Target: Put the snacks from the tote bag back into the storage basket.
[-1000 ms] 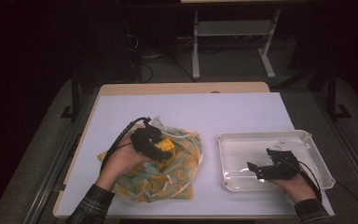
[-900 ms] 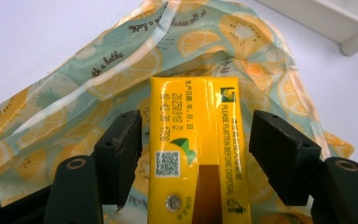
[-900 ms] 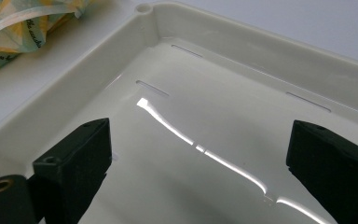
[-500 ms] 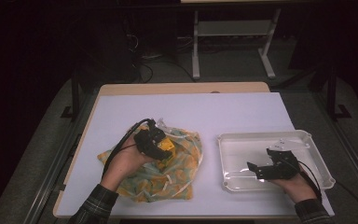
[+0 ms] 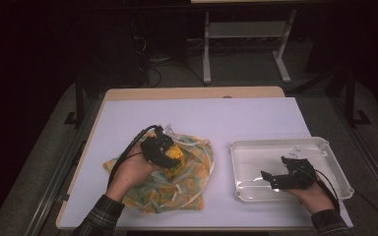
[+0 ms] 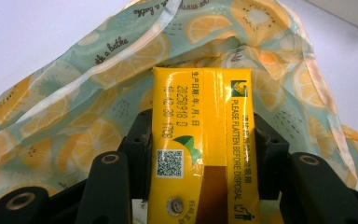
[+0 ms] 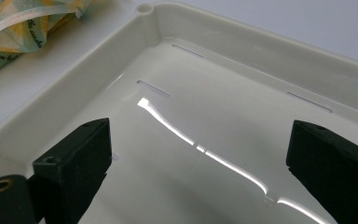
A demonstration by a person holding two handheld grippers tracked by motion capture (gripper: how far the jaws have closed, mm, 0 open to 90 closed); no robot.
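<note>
A yellow drink carton (image 6: 200, 144) with printed text and a QR code sits between the jaws of my left gripper (image 6: 200, 140), whose pads press on both its sides; the jaws have just been closing on it. In the high view the left gripper (image 5: 170, 160) holds the yellow carton (image 5: 175, 156) over a lemon-print cloth bag (image 5: 187, 177). The bag (image 6: 74, 102) lies crumpled behind the carton. My right gripper (image 7: 198, 158) hangs open over the white tray (image 7: 121, 60), nothing between its fingers. In the high view the right gripper (image 5: 270, 178) rests inside the tray (image 5: 256, 150).
The bag's edge (image 7: 23, 28) lies just left of the tray. The white tabletop (image 5: 202, 118) stretches behind both. A metal stand (image 5: 246, 44) is on the dark floor beyond the table.
The left gripper's jaws have closed in on the yellow carton above the bag. The right hand and the tray have stayed where they were.
</note>
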